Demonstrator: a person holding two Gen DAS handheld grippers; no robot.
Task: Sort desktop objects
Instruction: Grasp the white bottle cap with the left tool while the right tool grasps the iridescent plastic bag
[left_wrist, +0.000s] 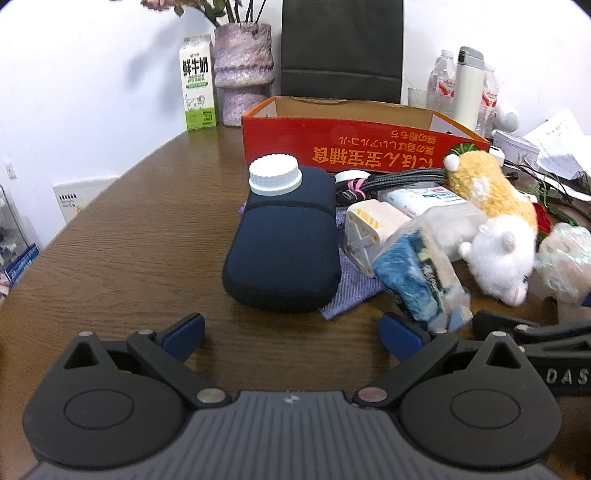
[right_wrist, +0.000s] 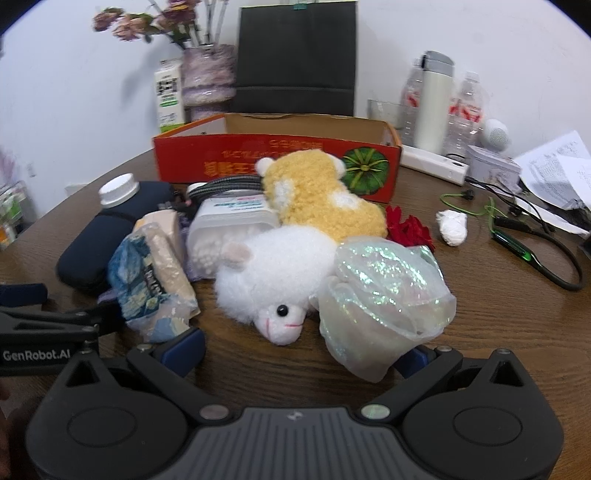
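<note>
Just above the left tongs, spread and empty, lies the navy pouch, long axis running upframe toward the red box; right tongs likewise spread, empty.

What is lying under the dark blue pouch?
A purple cloth sticks out from under the dark blue pouch at its near right corner. How far it reaches underneath is covered, and anything else there cannot be seen.

Navy pouch with white cap, red box lettered orange, plush — yellow and white — on brown woodgrain table.
</note>
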